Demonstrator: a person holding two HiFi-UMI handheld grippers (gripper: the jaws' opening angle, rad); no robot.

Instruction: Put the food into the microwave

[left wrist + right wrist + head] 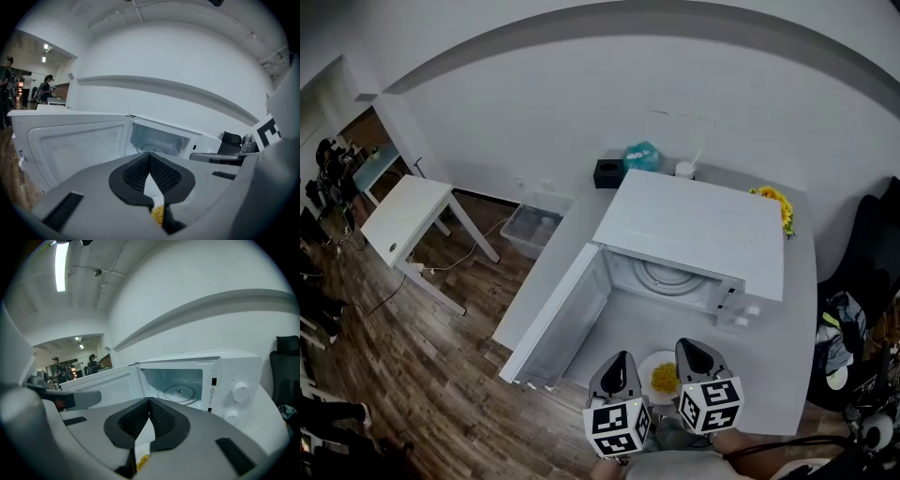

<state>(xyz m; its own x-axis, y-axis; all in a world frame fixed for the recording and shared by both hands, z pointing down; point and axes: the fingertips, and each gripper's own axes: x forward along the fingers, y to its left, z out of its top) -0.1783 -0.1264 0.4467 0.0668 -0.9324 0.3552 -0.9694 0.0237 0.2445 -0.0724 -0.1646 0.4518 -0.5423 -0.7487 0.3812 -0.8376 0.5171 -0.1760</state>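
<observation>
A white plate [660, 357] of yellow food [664, 379] hangs just in front of the open white microwave [694, 234], over the grey counter [797, 356]. My left gripper [623, 360] is shut on the plate's left rim, my right gripper [692, 347] on its right rim. In the left gripper view a white sliver of plate [151, 185] sits between the shut black pads [136, 174], with food [158, 214] below. The right gripper view shows the same: plate rim [145, 437] pinched, the food [142, 460] beneath. The cavity with its glass turntable [178, 391] faces me.
The microwave door [558, 319] swings open to the left, and its knobs [241, 392] are on the right. Yellow flowers [776, 202], a black box [607, 173] and a teal bag [642, 157] stand behind. A white table [403, 216] and a plastic bin [530, 228] are on the floor at left.
</observation>
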